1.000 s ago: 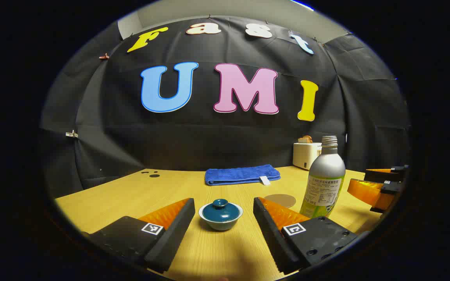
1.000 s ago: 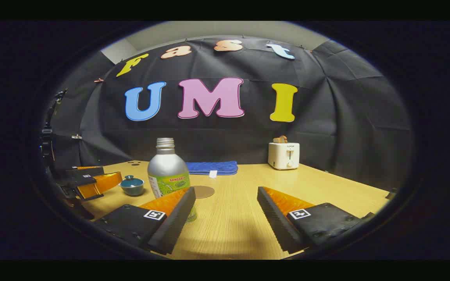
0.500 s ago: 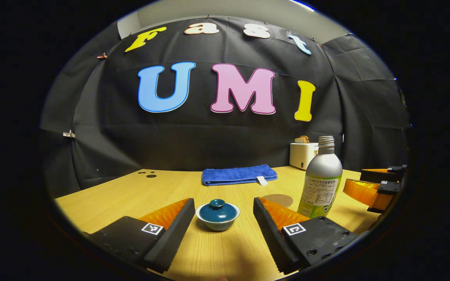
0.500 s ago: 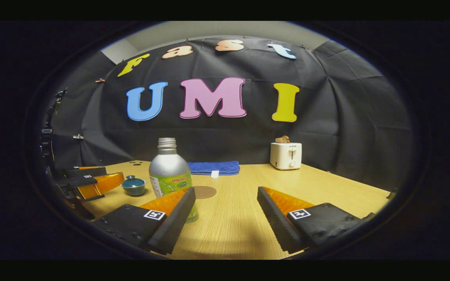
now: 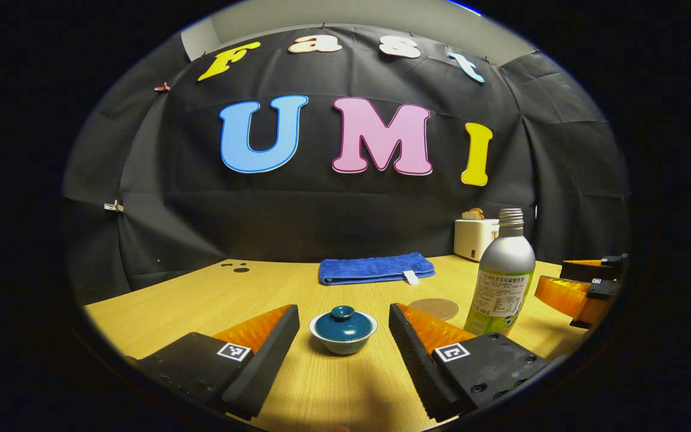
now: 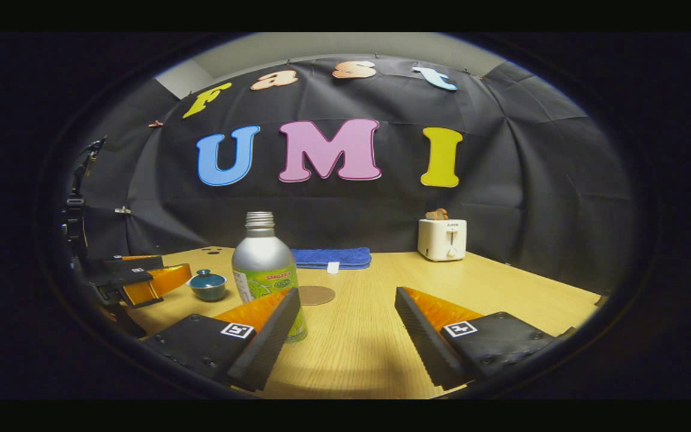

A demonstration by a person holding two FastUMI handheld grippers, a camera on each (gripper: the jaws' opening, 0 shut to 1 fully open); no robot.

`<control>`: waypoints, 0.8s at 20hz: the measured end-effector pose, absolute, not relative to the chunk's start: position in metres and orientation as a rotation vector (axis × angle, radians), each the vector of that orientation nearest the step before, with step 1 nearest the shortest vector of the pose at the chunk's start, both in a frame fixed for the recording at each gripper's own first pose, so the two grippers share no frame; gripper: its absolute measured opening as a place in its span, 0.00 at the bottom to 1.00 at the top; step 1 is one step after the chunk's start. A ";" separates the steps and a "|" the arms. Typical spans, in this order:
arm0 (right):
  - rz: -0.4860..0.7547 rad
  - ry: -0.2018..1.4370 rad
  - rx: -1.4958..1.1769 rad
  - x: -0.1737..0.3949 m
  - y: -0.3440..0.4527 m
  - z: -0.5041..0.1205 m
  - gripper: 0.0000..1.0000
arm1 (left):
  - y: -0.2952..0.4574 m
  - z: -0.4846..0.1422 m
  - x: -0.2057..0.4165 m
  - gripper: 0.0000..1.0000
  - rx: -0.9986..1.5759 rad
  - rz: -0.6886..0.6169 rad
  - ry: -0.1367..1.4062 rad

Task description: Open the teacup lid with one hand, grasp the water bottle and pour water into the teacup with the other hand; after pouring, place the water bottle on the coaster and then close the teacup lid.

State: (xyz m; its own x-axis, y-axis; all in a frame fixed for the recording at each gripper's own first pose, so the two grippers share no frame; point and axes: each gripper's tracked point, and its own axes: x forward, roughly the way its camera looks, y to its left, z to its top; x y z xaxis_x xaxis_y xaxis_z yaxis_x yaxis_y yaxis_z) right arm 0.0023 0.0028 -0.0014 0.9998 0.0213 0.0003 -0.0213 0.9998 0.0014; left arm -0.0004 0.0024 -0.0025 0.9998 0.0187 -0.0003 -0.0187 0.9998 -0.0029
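Landmark: the teacup, standing on the wooden table with its lid on; every place below is given from it.
Left gripper: spread wide with nothing held; the teacup sits in line with the gap between the two fingers, a little beyond their tips and touching neither, a stance that looks set up for reaching the lid knob.
Right gripper: also wide open and empty, well off to the teacup's right; its left finger overlaps the foot of the bottle in the right gripper view, though contact cannot be told.
Bottle: upright, uncapped as far as shows, to the right of the teacup and just ahead of the right gripper, so likely the pouring hand's target.
Coaster: flat on the table, behind and right of the teacup, just beside the bottle, free to receive it later.
Towel: folded, well behind the teacup near the wall.
Toaster: far back and right of the teacup.
Stage, as a judgement: lid not yet lifted, nothing poured.
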 end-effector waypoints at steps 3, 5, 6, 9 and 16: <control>0.033 0.000 0.002 0.002 0.005 -0.001 0.98 | 0.001 -0.002 0.000 0.96 -0.003 -0.011 -0.002; 0.038 0.000 0.002 0.002 0.006 -0.002 0.98 | 0.007 -0.004 0.005 0.96 -0.002 -0.007 0.002; 0.042 0.000 0.002 0.002 0.007 -0.001 0.98 | 0.013 -0.004 0.009 0.95 -0.002 0.005 0.006; 0.045 -0.001 0.002 0.001 0.007 -0.001 0.98 | 0.019 -0.011 0.023 0.95 -0.003 0.012 0.045; 0.054 -0.001 0.003 0.000 0.009 -0.001 0.98 | 0.013 -0.019 0.050 0.96 0.032 -0.027 0.116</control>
State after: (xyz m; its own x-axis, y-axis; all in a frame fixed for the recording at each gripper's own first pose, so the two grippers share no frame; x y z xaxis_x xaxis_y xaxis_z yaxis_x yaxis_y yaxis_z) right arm 0.0003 0.0085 -0.0009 0.9985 0.0544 0.0007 -0.0544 0.9985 0.0034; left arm 0.0505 0.0133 -0.0192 0.9930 -0.0254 -0.1157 0.0290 0.9991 0.0299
